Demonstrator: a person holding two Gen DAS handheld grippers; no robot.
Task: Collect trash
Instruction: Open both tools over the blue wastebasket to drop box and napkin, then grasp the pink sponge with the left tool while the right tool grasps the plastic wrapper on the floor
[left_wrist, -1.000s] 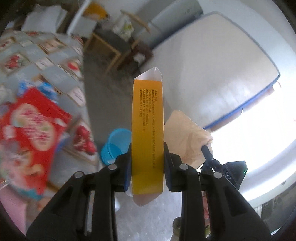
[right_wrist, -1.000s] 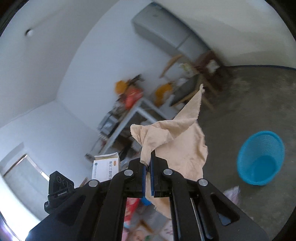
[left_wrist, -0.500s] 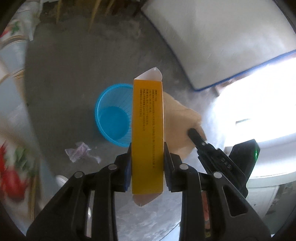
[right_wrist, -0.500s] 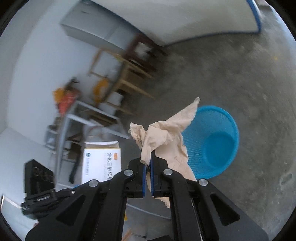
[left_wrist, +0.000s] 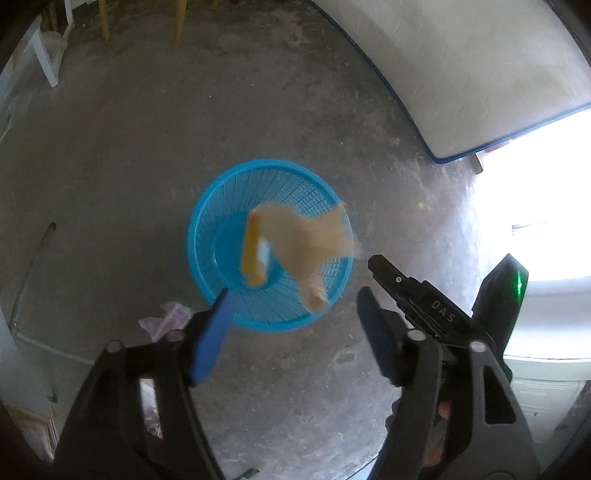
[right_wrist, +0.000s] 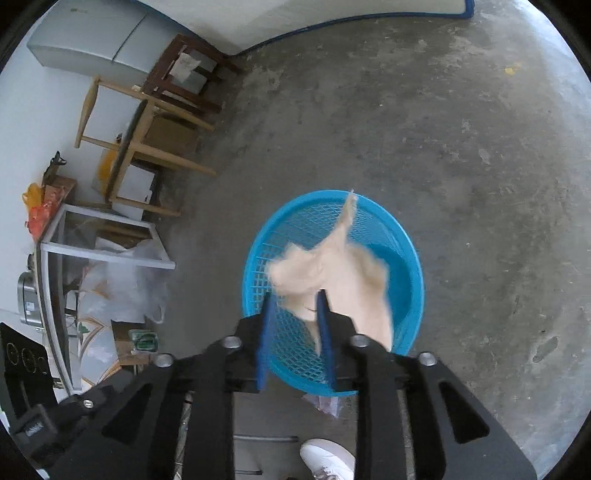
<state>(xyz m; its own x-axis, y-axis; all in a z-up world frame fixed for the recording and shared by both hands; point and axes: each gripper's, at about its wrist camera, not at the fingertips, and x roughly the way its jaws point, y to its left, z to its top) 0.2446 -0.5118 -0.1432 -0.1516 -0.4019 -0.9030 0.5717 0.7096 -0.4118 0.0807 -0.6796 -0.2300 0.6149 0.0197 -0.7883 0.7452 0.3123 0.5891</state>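
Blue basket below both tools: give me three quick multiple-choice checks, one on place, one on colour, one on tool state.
1. Where is the tan cloth?
A. over the blue basket
B. on the wooden table
C. clamped in the left tool

2. What colour is the narrow box?
A. green
B. orange-yellow
C. black

3. How do the left tool and right tool stand?
A. both open
B. both shut
C. only the left open

A: the cloth shows loose over the basket's mouth.
B: its long face is orange-yellow.
A: both have just been opening, pads pressing nothing.
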